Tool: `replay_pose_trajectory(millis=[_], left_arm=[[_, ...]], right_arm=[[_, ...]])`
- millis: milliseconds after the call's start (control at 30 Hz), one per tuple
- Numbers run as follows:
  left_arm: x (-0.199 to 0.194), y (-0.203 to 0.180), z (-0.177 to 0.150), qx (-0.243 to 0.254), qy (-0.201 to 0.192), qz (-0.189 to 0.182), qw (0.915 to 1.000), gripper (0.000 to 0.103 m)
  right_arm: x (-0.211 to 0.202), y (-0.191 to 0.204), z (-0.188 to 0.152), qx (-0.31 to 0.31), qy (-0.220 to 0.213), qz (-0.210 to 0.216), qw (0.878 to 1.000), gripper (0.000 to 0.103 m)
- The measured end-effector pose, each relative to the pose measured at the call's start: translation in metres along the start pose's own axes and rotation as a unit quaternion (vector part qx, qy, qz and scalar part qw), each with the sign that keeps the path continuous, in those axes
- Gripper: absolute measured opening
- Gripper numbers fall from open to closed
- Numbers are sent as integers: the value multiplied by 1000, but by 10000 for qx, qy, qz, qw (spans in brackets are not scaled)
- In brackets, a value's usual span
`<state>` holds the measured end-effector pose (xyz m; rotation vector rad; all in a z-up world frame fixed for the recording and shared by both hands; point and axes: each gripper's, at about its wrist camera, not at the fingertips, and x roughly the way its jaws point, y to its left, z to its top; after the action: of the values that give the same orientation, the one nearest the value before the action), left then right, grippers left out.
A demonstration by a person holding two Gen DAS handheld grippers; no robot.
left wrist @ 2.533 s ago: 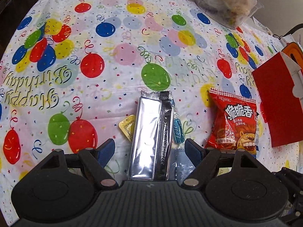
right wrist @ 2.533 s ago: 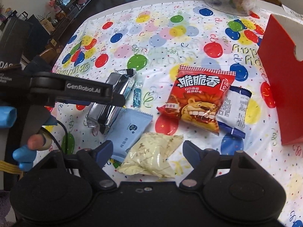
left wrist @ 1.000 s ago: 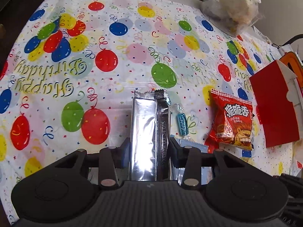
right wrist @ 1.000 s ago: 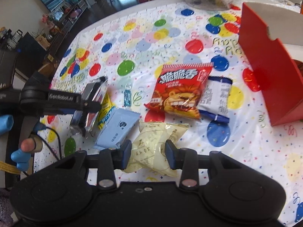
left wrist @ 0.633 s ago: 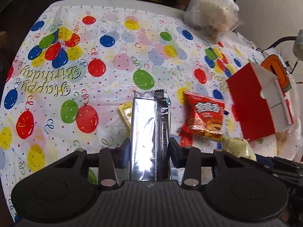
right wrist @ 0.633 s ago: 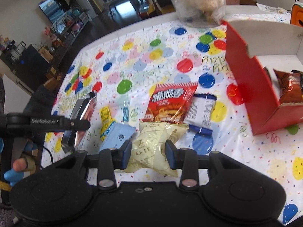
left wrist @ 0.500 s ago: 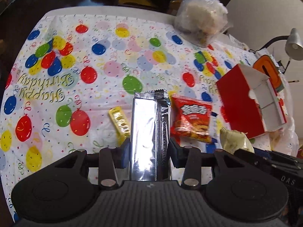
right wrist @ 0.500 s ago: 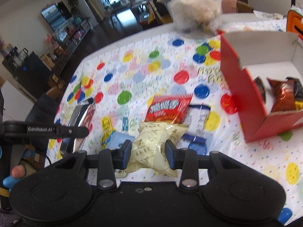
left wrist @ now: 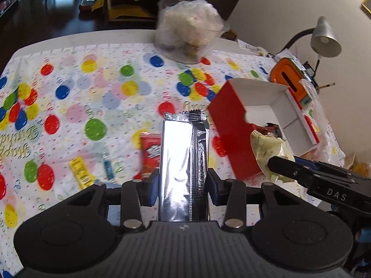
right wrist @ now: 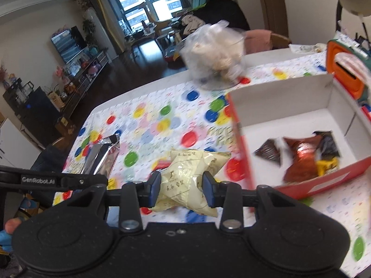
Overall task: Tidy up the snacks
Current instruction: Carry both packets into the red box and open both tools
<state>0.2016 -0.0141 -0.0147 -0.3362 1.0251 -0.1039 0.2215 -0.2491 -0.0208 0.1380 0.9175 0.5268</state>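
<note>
Balloon-print birthday cloth covers the worktop (left wrist: 97,53); living room behind, clear bag of something pale (left wrist: 189,27) at the far edge, desk lamp (left wrist: 325,38) and an orange container (left wrist: 288,80) off to the right.

Left gripper (left wrist: 184,185): jaws closed on a long silver foil pack (left wrist: 184,162), held up off the cloth, pointing away from the camera. Right gripper (right wrist: 181,188): jaws clamped on a puffy pale-yellow snack bag (right wrist: 189,173), also airborne, just beside the near wall of the red box (right wrist: 243,162). In the left view that bag sits in front of the box's open top.

Red box is white inside with a divider. Bigger compartment already holds a few items: dark triangular packet (right wrist: 269,154), red-brown wrapper (right wrist: 301,159), something yellow and something black beside it, blurred. Smaller compartment: can't see any contents.

Progress, my read: partway. Some snacks boxed, two in hand, neither in yet. On the cloth, not yet picked: red chip bag (left wrist: 150,153), partly hidden behind the foil pack, yellow sachet (left wrist: 80,172), small blue candy (left wrist: 108,166). Possibly more under the grippers; can't tell.

Next looks like dropping the yellow bag into the box, then the foil pack. Foil pack is long, may need angling to fit.
</note>
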Motion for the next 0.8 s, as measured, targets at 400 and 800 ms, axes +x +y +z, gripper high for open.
replay_pose_trajectory(millis=[400, 800], left_arm=[[40, -87, 28, 440, 109, 56, 9990, 41], [97, -165, 53, 773, 274, 128, 9966, 41]], right_arm=[[-1, -78, 28, 42, -90, -184, 9998, 38], [10, -154, 55, 50, 75, -331, 9994, 38]])
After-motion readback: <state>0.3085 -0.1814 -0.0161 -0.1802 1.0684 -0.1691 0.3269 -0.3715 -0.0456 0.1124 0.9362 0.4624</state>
